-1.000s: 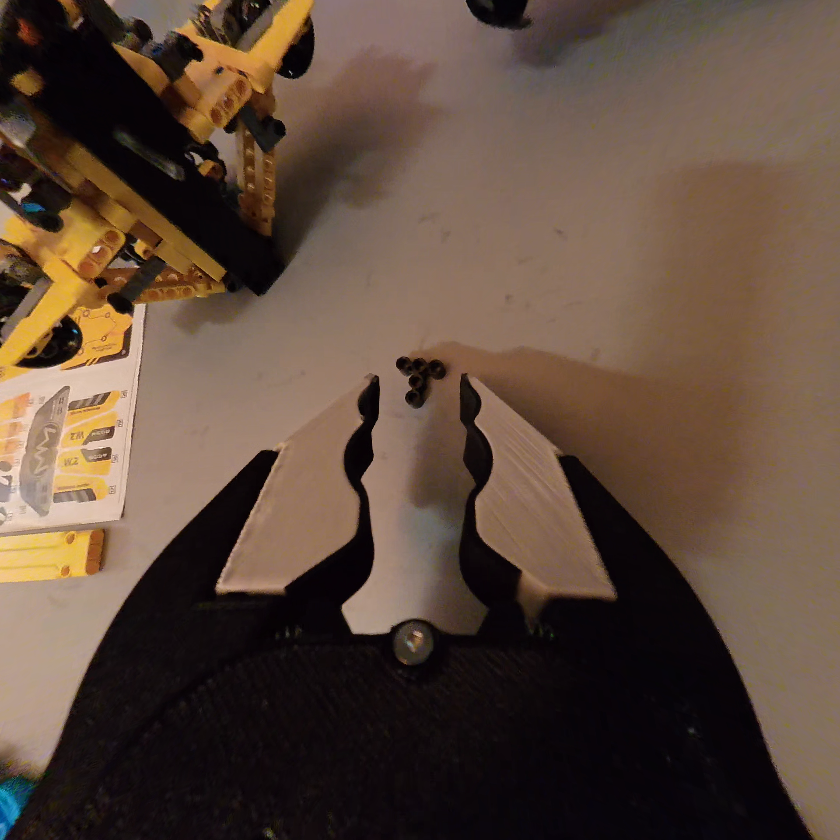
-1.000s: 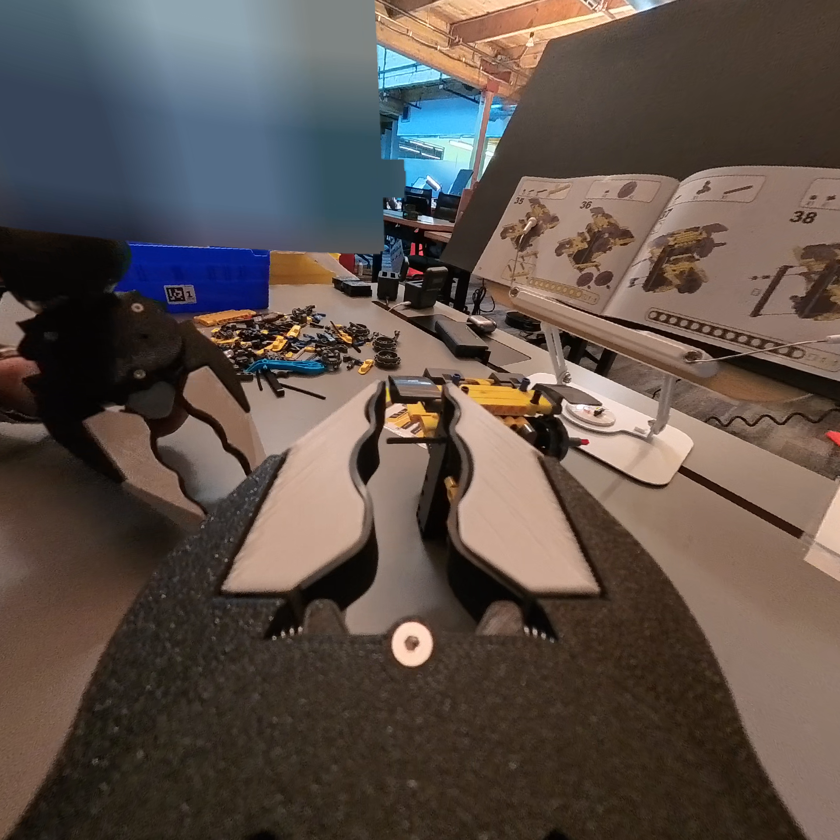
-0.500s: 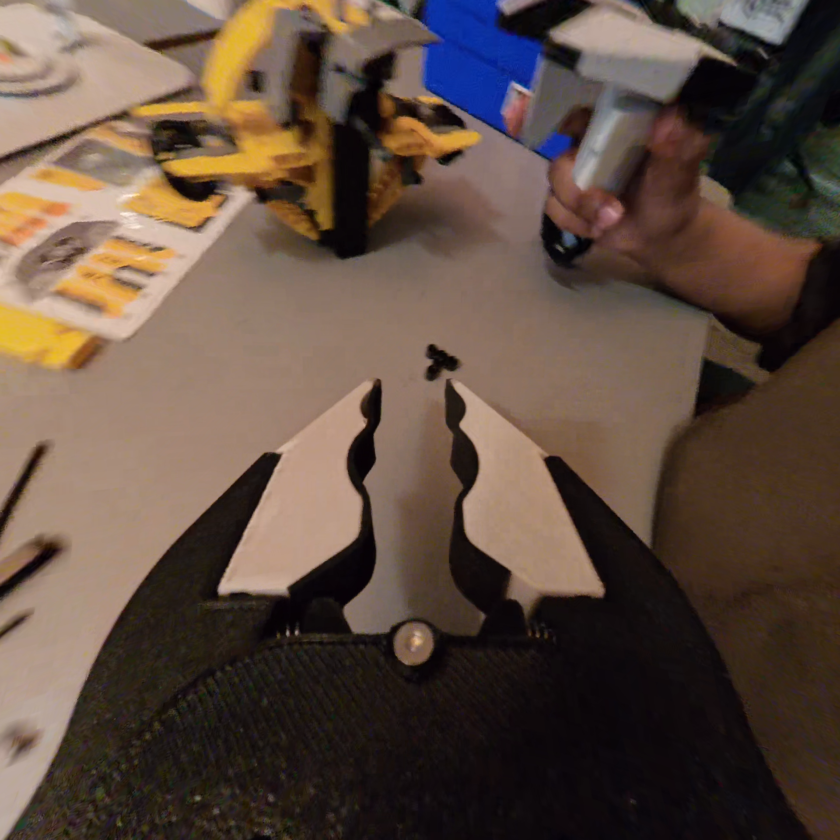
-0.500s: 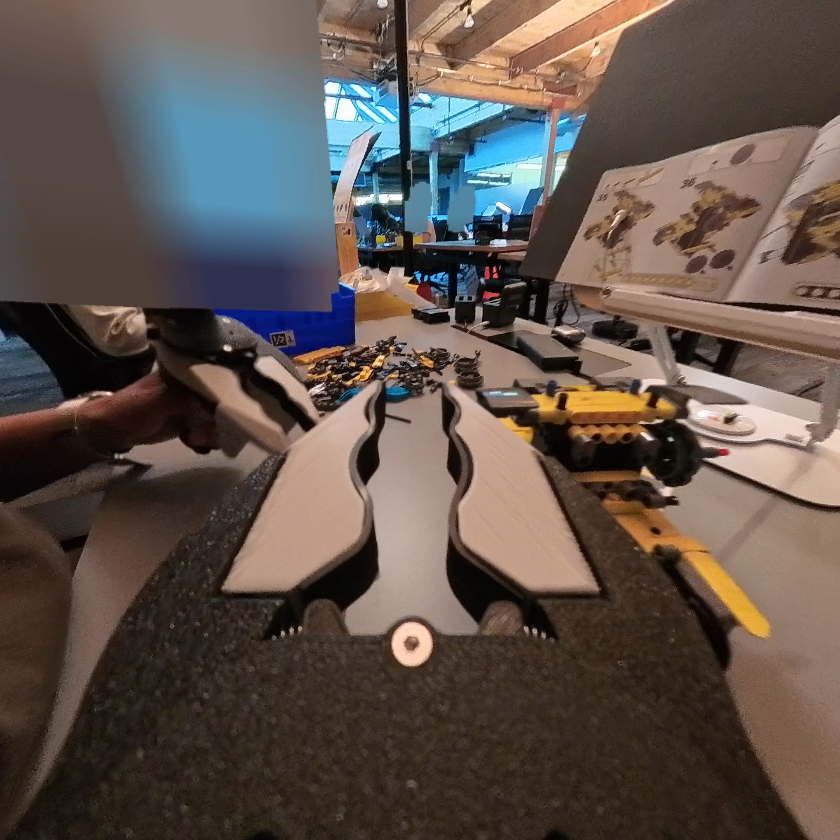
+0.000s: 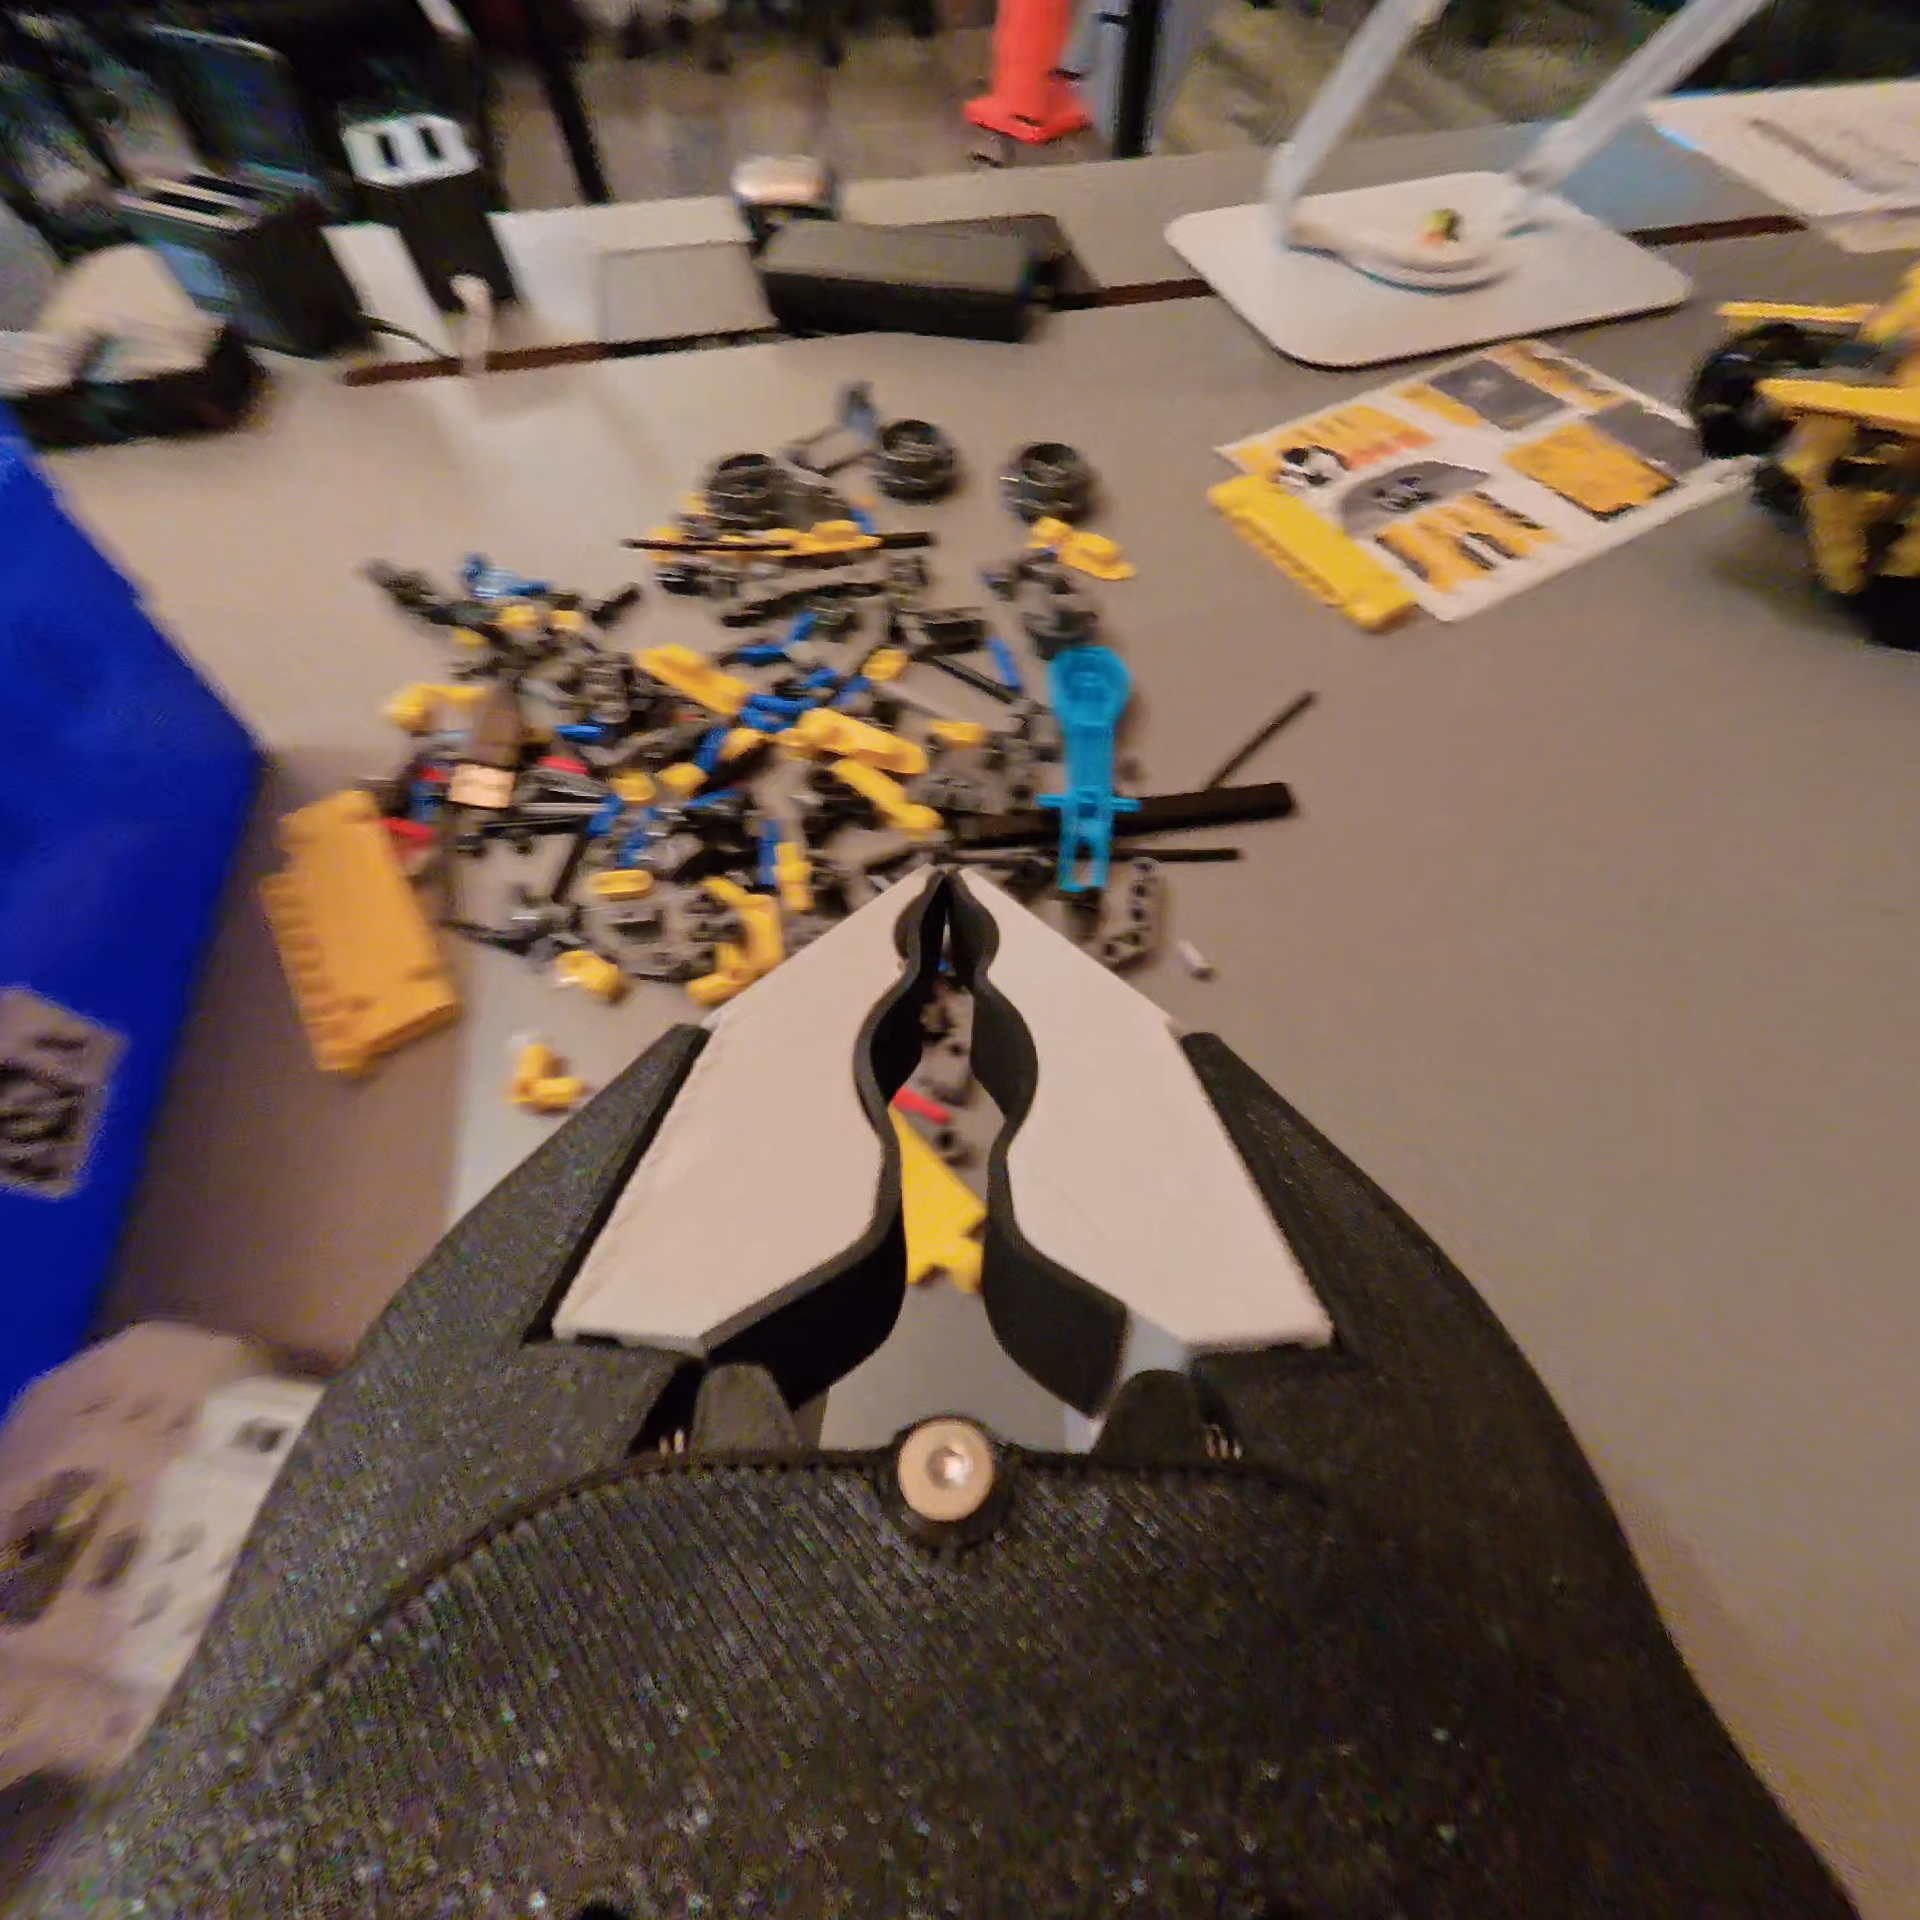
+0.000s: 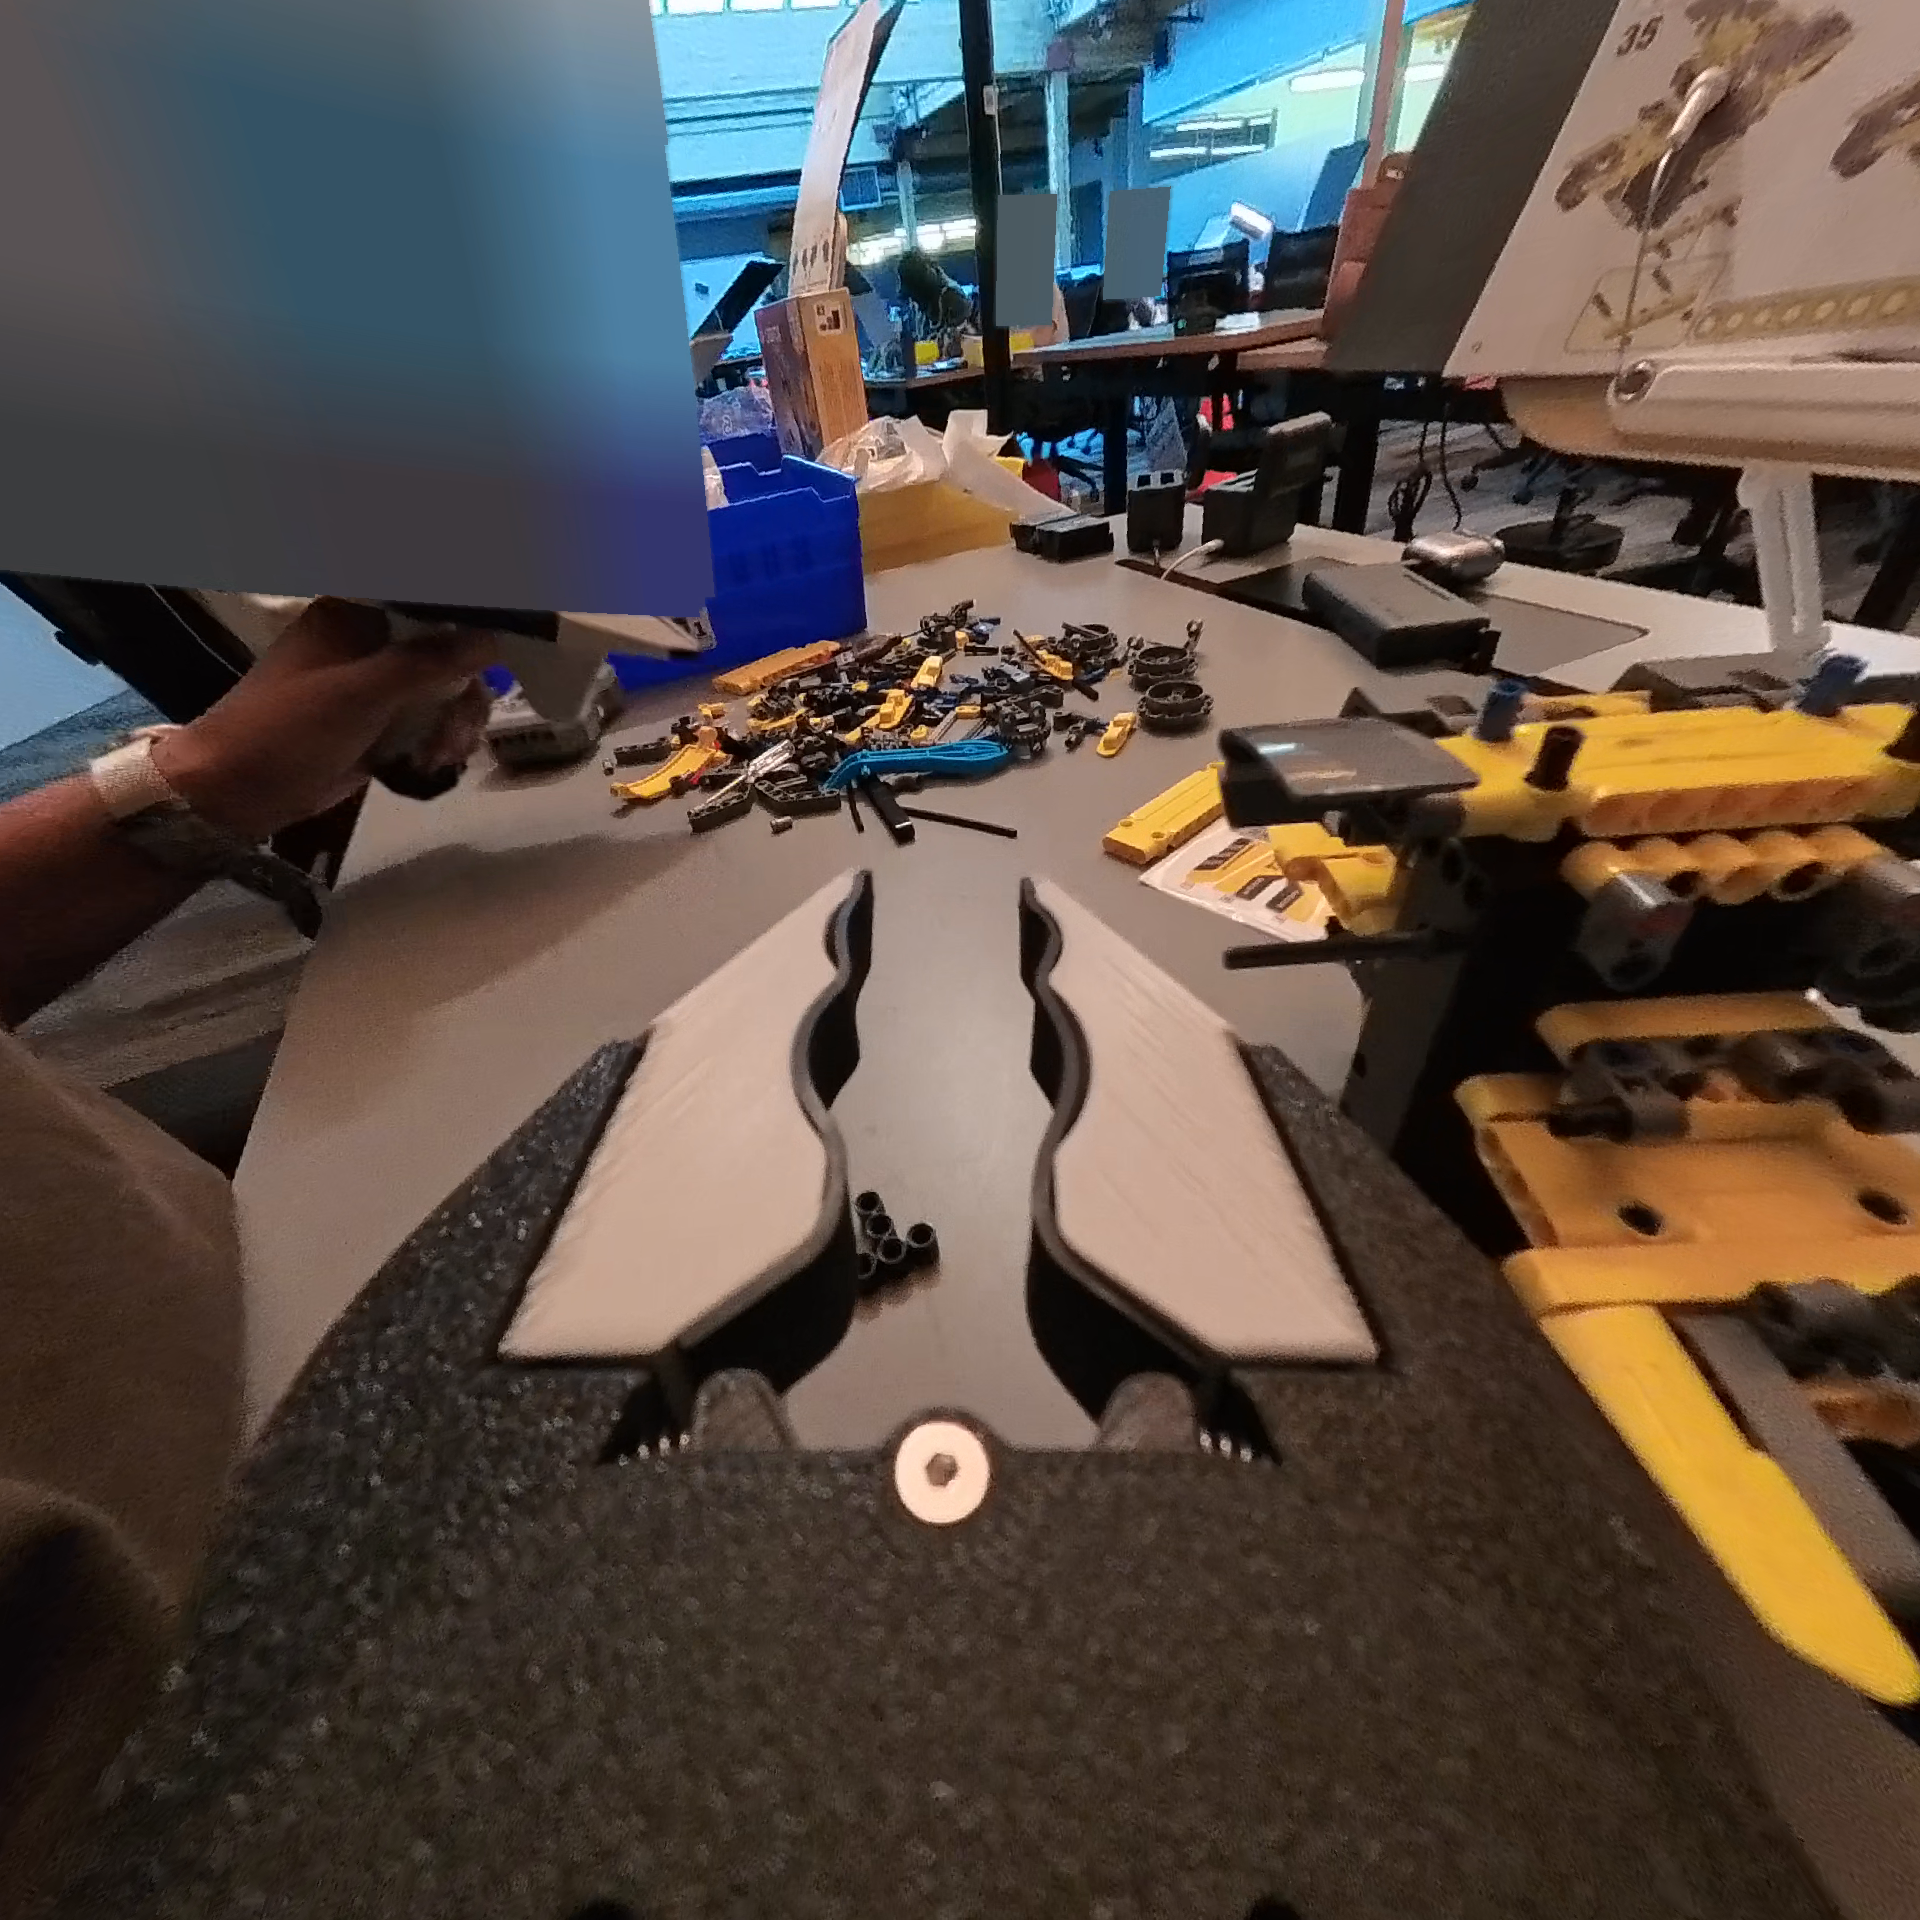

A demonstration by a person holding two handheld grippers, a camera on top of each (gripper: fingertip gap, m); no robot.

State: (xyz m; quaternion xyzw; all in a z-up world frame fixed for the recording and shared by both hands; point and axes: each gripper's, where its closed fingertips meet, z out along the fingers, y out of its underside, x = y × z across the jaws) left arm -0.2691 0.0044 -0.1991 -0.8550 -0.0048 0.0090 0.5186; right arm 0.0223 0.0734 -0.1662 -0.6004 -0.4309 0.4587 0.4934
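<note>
Left claw [image 5: 943, 883]: tips together, nothing seen between them; it hangs over the near edge of the parts pile [image 5: 748, 727].
Right claw [image 6: 940, 883]: fingers apart, holding nothing, low over the table [image 6: 582, 935].
Black piece [image 6: 891, 1242]: small, lies on the table between the right claw's fingers, near their base, not touching them.
Model [image 6: 1662, 935]: yellow and black, stands just beside the right claw, on its right.
Blue tool [image 5: 1086, 758]: at the right edge of the pile, near the left claw's tips.
Sticker sheet [image 5: 1475, 478]: flat on the table, beside the model.
Blue bin [image 5: 94, 883]: left of the pile.
</note>
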